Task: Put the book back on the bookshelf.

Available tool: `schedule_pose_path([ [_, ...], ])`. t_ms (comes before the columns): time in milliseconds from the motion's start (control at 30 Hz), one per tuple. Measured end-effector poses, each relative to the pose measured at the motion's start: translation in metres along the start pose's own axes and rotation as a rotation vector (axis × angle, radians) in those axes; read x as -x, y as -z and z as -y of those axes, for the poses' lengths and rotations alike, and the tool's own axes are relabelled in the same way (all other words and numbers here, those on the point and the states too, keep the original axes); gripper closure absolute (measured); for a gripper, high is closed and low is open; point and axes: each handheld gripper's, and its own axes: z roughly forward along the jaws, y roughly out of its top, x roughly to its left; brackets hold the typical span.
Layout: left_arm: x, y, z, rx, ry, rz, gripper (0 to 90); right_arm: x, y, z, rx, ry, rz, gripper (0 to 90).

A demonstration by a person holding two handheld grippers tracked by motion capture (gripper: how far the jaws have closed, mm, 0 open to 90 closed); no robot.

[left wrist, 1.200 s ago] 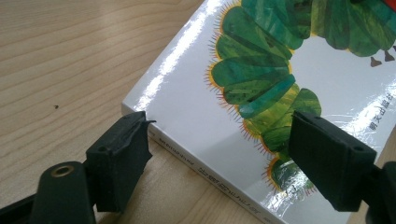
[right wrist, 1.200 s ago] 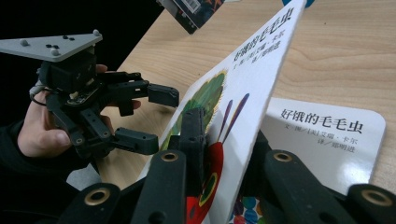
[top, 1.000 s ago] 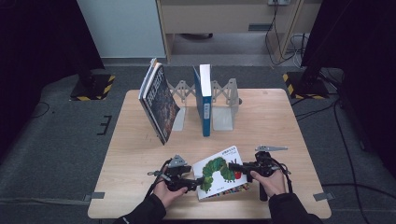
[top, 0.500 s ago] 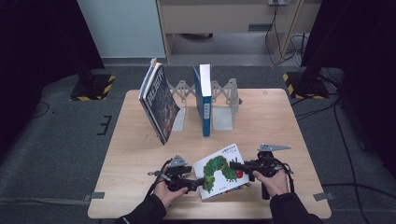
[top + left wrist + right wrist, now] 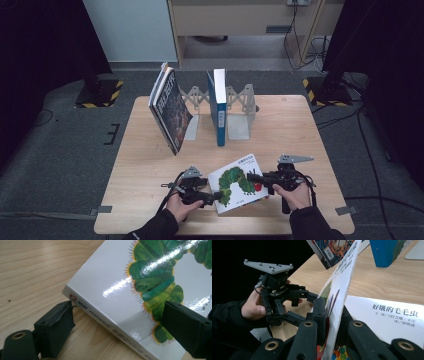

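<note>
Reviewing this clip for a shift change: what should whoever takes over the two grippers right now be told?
Right gripper: shut on the front cover of the caterpillar book, lifting it open.
Left gripper: jaws have just been opening; they straddle the book's spine edge, not pressing.
Book lies at the table's near edge. A blue book stands in the rack; a dark book leans beside it.
Done: cover raised. Left: probably shelving it.

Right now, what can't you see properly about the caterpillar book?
- Caterpillar book, left gripper view: the picture's edges cut off most of the cover, and glare blurs the green caterpillar.
- Right gripper view: the lifted cover, pinched in the right gripper, hides the page behind it.
- High view: the title is too small to read.
</note>
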Motion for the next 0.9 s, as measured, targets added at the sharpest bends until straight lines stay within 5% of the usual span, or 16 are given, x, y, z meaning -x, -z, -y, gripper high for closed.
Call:
schedule_pose_path([
  [167, -0.002, -0.010, 0.002, 0.014, 0.021, 0.060, 3.9, 0.001, 0.000, 0.001, -0.004, 0.004, 0.009, 82.8],
  [400, -0.001, -0.012, 0.002, 0.016, -0.005, 0.049, 4.3, 0.005, 0.001, 0.005, -0.018, -0.008, 0.045, 81.0],
  [900, 0.000, -0.011, 0.001, 0.007, -0.035, 0.008, 12.8, 0.009, -0.016, 0.017, -0.131, 0.062, 0.288, 45.5],
])
